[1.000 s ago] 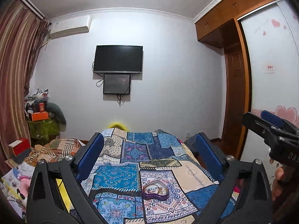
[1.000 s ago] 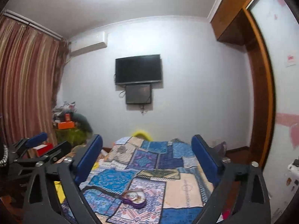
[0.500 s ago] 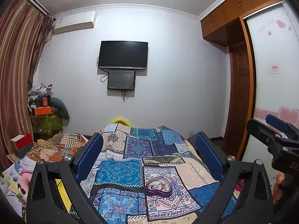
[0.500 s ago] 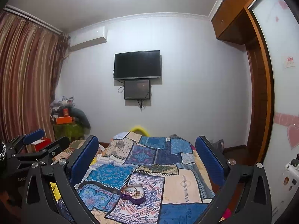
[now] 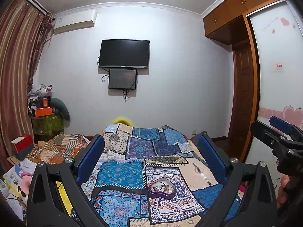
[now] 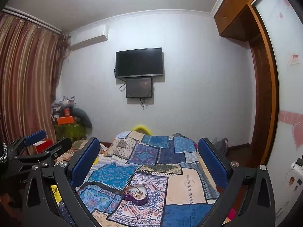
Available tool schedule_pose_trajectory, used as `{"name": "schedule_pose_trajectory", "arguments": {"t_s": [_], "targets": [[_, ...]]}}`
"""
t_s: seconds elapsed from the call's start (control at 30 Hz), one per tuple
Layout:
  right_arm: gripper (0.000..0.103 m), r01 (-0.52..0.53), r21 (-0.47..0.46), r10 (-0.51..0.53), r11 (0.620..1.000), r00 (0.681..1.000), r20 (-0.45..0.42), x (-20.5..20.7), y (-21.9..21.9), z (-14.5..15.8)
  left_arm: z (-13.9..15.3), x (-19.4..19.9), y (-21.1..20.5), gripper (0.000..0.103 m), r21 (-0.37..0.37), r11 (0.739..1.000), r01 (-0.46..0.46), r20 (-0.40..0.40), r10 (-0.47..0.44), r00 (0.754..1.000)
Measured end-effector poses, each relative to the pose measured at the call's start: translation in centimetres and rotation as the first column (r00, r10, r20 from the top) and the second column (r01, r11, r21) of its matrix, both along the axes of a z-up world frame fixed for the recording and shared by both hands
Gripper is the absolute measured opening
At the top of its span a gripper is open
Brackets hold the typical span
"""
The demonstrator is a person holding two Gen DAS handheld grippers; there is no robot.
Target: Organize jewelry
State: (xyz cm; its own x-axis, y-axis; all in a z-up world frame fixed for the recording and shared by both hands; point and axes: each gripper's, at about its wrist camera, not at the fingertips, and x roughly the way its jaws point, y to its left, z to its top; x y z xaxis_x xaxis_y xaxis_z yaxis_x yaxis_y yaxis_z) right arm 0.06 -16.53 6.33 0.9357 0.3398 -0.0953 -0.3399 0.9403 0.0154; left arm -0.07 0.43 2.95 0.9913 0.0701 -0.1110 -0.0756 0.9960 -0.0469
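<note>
heart-shaped purple tray [image 5: 161, 187] of tangled chains and rings, seemingly metal, lying on patchwork quilt of bed [image 5: 121, 174] toward near edge, point aimed at far end. ahead of and below left tongs [image 5: 151, 162] and right tongs [image 6: 149, 160], both spread wide, empty. about equally near either.

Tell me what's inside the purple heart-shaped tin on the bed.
The purple heart-shaped tin lies open on the patchwork quilt and holds a tangle of gold-toned jewelry. Individual pieces are too small to identify, and anything under the tangle is covered.
</note>
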Motion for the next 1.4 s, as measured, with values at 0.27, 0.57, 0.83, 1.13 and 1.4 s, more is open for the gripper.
{"name": "schedule_pose_trajectory", "arguments": {"t_s": [0.27, 0.57, 0.83, 1.13, 1.4], "targets": [[0.103, -0.001, -0.001, 0.001, 1.0, 1.0, -0.009, -0.1, -0.1, 0.1, -0.2, 0.2, 0.0, 0.1, -0.001, 1.0, 0.005, -0.008, -0.005, 1.0], [0.103, 0.0, -0.002, -0.001, 1.0, 1.0, -0.02, 0.1, -0.1, 0.2, -0.2, 0.2, 0.3, 0.1, 0.001, 1.0, 0.01, -0.009, -0.01, 1.0], [0.103, 0.003, 0.0, -0.003, 1.0, 1.0, -0.024, 0.3, -0.3, 0.2, -0.2, 0.2, 0.2, 0.1, -0.003, 1.0, 0.017, -0.016, -0.017, 1.0], [0.103, 0.008, 0.002, -0.008, 1.0, 0.999, -0.032, 0.6, -0.4, 0.0, -0.3, 0.3, 0.3, 0.101, -0.005, 1.0, 0.03, -0.021, -0.03, 0.999], [0.103, 0.013, 0.004, -0.013, 1.0, 0.999, -0.046, 1.0, -0.5, -0.3, -0.7, 0.7, 0.4, 0.102, -0.011, 0.999, 0.034, -0.031, -0.034, 0.999]]}}
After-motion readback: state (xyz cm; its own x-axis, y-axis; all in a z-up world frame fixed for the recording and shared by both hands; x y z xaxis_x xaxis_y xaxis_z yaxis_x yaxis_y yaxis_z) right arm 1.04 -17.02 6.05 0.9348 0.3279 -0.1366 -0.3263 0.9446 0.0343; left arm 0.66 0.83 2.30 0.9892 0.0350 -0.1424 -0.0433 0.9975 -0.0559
